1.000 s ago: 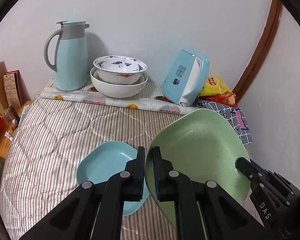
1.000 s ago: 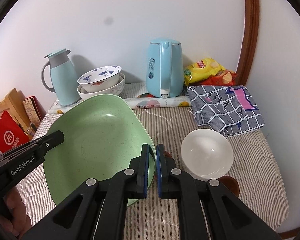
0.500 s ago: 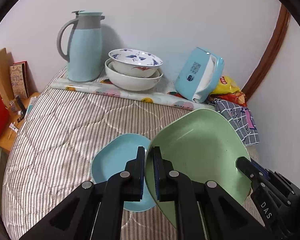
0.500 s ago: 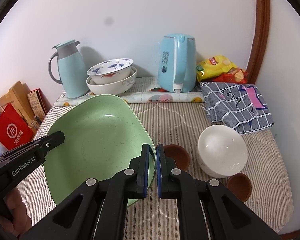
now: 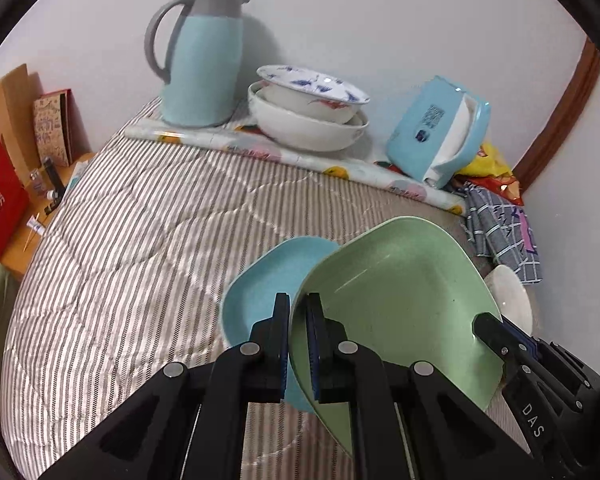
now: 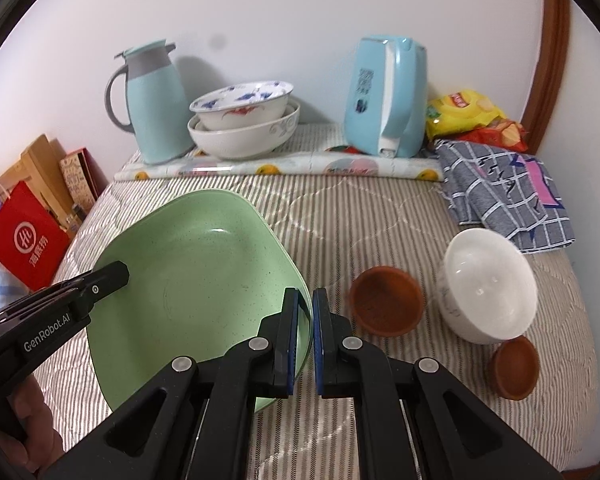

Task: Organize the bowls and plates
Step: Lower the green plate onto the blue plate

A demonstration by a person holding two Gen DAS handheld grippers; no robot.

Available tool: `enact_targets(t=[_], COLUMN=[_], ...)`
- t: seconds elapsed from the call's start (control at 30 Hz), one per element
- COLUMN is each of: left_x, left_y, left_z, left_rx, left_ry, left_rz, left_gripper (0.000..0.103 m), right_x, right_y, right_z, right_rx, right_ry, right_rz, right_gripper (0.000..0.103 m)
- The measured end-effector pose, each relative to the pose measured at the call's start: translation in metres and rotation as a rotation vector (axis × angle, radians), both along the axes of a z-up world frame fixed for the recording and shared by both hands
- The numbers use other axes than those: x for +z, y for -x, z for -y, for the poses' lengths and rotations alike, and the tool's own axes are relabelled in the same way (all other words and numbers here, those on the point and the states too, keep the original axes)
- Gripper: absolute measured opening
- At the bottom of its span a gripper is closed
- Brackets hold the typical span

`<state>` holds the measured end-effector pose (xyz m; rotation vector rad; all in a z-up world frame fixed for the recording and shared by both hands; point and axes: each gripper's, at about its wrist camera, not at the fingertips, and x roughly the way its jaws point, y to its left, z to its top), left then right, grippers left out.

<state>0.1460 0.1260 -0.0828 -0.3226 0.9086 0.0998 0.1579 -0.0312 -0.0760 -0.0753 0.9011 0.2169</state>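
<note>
A large green plate [image 5: 396,304] hangs tilted over the striped bed cover, held by its rim on two opposite sides. My left gripper [image 5: 298,320] is shut on its left edge and also shows as a black finger [image 6: 108,276] in the right wrist view. My right gripper [image 6: 306,332] is shut on the plate's [image 6: 196,280] right edge, and its fingertip [image 5: 492,328] reaches into the left wrist view. A smaller blue plate [image 5: 256,292] lies flat on the cover, partly hidden under the green one.
A white bowl [image 6: 488,284] and two small brown bowls [image 6: 386,300] [image 6: 516,366] sit right of the green plate. At the back wall are two stacked bowls [image 6: 244,120], a blue thermos jug [image 6: 152,100], a blue kettle [image 6: 384,96], a checked cloth [image 6: 508,196] and snack bags [image 6: 468,116].
Both grippers have carried the green plate downwards and over the blue plate, which now lies further under it. The brown bowls have come into the right wrist view.
</note>
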Motion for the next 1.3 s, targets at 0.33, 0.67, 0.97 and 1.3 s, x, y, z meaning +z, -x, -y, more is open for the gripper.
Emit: enact_targets(t=[0.33, 0.67, 0.97, 1.3], left_x=[-0.032, -0.043, -0.049, -0.053], left_y=[-0.005, -0.016, -0.028, -0.032], left_z=[-0.017, -0.026, -0.025, -0.024], left_rx=[0.037, 0.060, 0.054, 0.043], left_ry=[-0.005, -0.018, -0.043, -0.050], left_rz=[-0.078, -0.100, -0.105, -0.115], left_gripper=[0.009, 0.009, 0.009, 0.009], right_x=[-0.033, -0.043, -0.051, -0.056], right_y=[-0.012, -0.027, -0.045, -0.058], right_z=[-0.020, -0.035, -0.039, -0.043], right_rx=[0.042, 0.075, 0.090, 0.122], right_ry=[0.012, 0.049, 0.070, 0.102], right_rz=[-0.079, -0.093, -0.097, -0.084], right_gripper=[0.007, 0.007, 0.008, 0.010])
